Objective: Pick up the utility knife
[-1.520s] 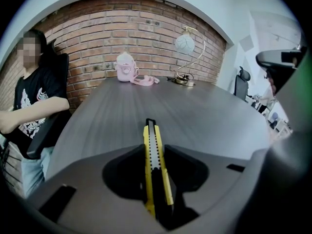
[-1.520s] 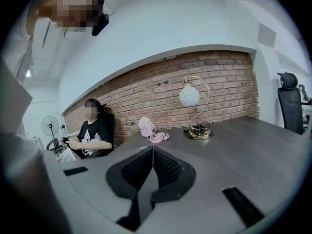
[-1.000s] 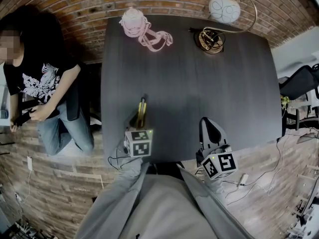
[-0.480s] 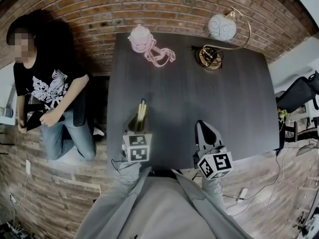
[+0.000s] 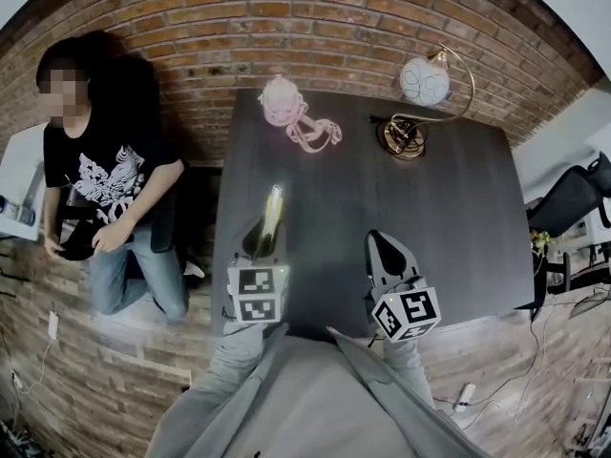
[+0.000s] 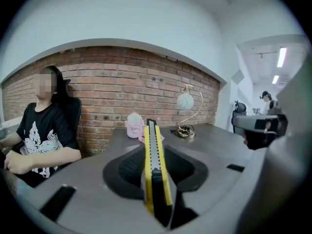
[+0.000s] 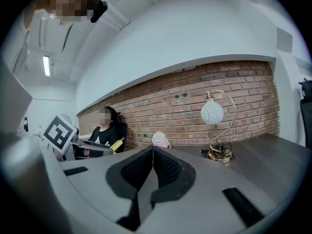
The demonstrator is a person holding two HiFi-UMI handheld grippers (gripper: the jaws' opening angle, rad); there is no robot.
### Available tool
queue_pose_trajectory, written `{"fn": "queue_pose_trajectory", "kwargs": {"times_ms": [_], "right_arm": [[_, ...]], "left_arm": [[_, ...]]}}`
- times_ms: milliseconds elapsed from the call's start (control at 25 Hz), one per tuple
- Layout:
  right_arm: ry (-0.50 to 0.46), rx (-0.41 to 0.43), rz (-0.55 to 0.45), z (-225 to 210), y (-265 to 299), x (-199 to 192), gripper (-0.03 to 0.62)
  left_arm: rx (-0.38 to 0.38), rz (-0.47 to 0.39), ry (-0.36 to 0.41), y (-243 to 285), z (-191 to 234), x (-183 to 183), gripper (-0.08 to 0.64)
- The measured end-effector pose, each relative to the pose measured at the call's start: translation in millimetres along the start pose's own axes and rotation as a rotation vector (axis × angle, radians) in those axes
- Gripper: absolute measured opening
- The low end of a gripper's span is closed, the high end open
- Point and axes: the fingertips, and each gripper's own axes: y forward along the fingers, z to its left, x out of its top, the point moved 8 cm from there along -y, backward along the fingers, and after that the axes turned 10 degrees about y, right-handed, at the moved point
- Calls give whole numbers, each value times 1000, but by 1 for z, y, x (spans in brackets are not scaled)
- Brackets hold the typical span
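Left tongs (image 5: 264, 241) are clamped on the utility knife (image 6: 155, 150). Its yellow and black body sticks out forward between the pads, raised over the near left part of the dark tabletop (image 5: 449, 218) and pointing at the brick wall (image 5: 315, 8). Right tongs (image 5: 387, 256) are pressed together with nothing between them, above the tabletop's near edge and well apart from the left pair.

Ahead of both tongs the dark surface runs bare up to the far edge. There a pink thing (image 5: 282, 98) with loose cords sits at the left and a lamp (image 5: 424, 80) with a white globe on a curved brass arm at the right. Just beyond the left edge a person (image 5: 105, 189) sits against the wall, and an office chair (image 5: 573, 194) stands past the right edge.

Each marker cube (image 5: 256, 294) shows black-and-white squares. The white print on the person's black shirt is too small for me to read.
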Motion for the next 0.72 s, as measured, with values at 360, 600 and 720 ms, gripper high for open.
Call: {"fn": "queue_pose_trajectory", "kwargs": {"times_ms": [360,600,720], "right_arm": [[-28,22,-31,3,7,14,18],[-71,39,-44,6,7,26,18],[-90,47,-45,7,8,29,18]], "left_arm": [[27,-156,-19,-33,14,41,132],[42,-191,-28,-51,15,45,132],[44,-181,-28,-52,14,44,132]]}}
